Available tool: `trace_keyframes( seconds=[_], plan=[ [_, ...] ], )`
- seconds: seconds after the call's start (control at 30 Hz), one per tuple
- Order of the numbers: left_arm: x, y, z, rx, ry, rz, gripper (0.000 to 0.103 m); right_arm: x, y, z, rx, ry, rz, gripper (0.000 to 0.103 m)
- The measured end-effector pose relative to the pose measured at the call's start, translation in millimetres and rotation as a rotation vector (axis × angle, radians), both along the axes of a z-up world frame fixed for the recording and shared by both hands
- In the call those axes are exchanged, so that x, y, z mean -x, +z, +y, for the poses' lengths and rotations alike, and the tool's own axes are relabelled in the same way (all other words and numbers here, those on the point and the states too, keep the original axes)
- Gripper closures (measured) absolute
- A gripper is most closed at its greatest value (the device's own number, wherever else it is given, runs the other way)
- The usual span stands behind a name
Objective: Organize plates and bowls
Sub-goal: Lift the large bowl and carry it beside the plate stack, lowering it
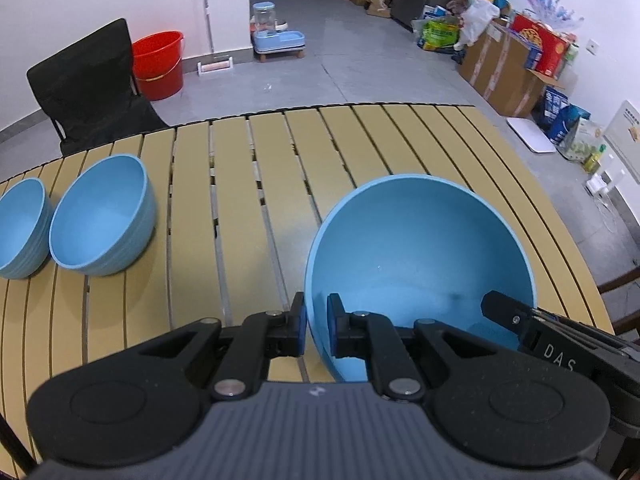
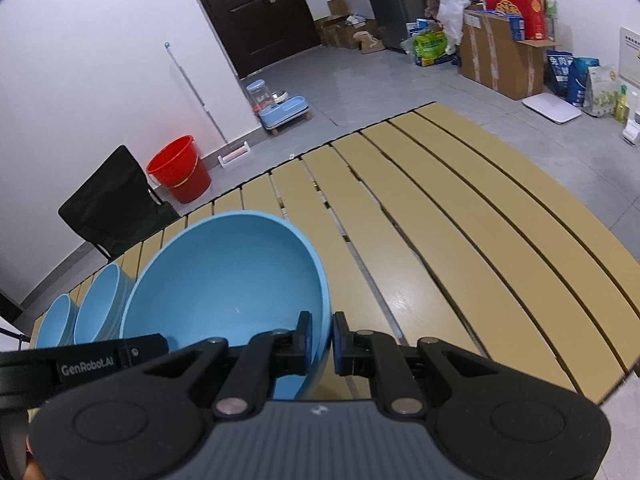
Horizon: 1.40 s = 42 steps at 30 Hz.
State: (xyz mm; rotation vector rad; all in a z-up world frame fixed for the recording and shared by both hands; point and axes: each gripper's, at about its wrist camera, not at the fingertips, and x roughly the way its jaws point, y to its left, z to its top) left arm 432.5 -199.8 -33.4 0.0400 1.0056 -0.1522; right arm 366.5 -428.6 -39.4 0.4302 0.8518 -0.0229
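A large blue bowl (image 1: 420, 256) is held between both grippers over the slatted yellow table (image 1: 256, 200). My left gripper (image 1: 317, 326) is shut on the bowl's left rim, one finger inside and one outside. My right gripper (image 2: 321, 340) is shut on the bowl's (image 2: 224, 276) right rim; its body shows at the right in the left wrist view (image 1: 560, 340). Two smaller ribbed blue bowls (image 1: 104, 216) (image 1: 22, 228) stand side by side at the table's left; they also show behind the big bowl in the right wrist view (image 2: 100, 304) (image 2: 54, 326).
A black folding chair (image 1: 88, 88) stands behind the table's far left, with a red bucket (image 1: 158, 64) beside it. A blue pet feeder (image 1: 276, 36) sits on the floor by the wall. Boxes and bags (image 1: 516, 52) are piled on the right. The table (image 2: 460, 232) extends right of the bowl.
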Motion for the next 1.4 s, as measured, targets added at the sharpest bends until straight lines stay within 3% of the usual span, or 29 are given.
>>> trace_keyframes(
  seconds=[0.33, 0.7, 1.4],
  plan=[
    [27, -8, -24, -0.019, -0.051, 0.004, 0.092, 34, -7, -17, 0.011, -0.036, 0.009, 0.093],
    [45, -39, -39, -0.027, -0.113, 0.054, 0.092, 62, -32, -26, 0.039, -0.074, 0.039, 0.093],
    [57, -74, -53, -0.079, -0.16, 0.069, 0.092, 77, -71, -32, 0.05, -0.081, 0.079, 0.094]
  ],
)
